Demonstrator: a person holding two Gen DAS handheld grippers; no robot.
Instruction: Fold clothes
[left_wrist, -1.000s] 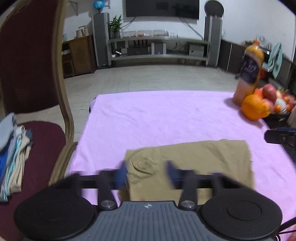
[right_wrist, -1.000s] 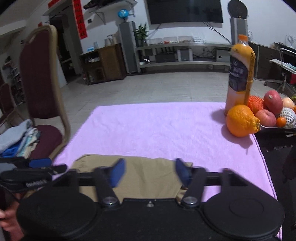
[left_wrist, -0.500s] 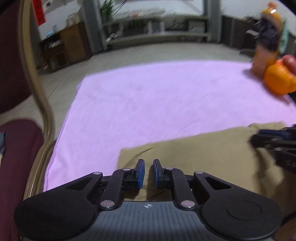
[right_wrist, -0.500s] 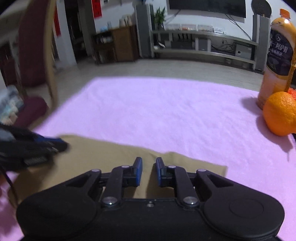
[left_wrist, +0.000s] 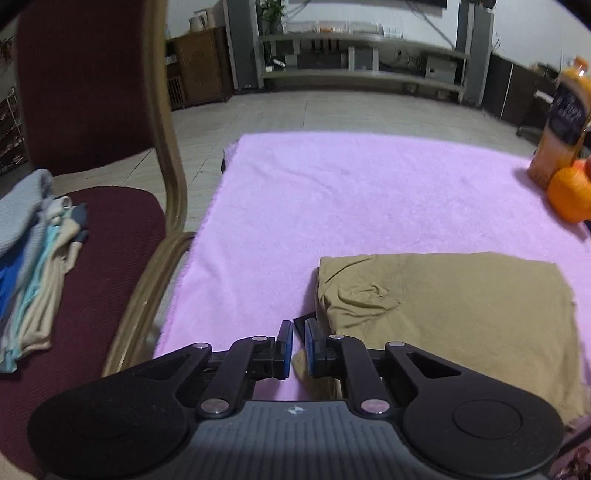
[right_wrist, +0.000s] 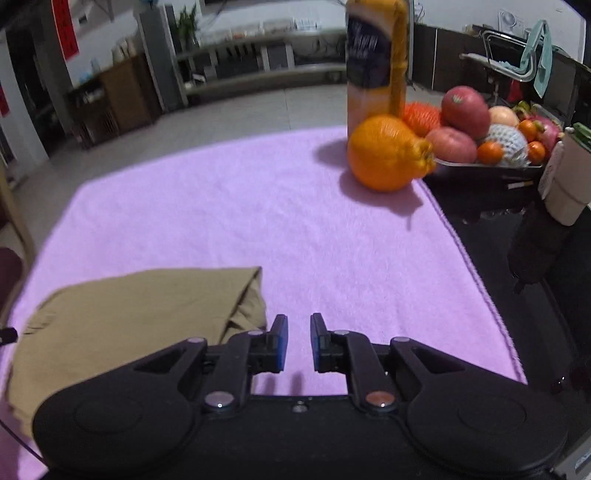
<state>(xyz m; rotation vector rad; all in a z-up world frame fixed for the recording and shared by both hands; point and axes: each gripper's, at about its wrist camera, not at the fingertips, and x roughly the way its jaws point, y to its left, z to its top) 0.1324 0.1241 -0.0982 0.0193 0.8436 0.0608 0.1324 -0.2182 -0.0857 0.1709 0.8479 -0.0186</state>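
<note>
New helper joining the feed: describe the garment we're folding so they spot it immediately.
Find the pink towel covering the table. On its near side lies the folded khaki garment, flat. It is the only cloth on the towel; the other clothes are stacked on the chair.

Each wrist camera sits behind its jaws, looking forward and down, close over the pink towel. The left view faces ahead-left; the right faces ahead-right. Both share the tan garment and orange.

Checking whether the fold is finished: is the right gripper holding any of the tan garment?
No, the right gripper has its jaws slightly apart over bare pink cloth, beside the tan garment.
</note>
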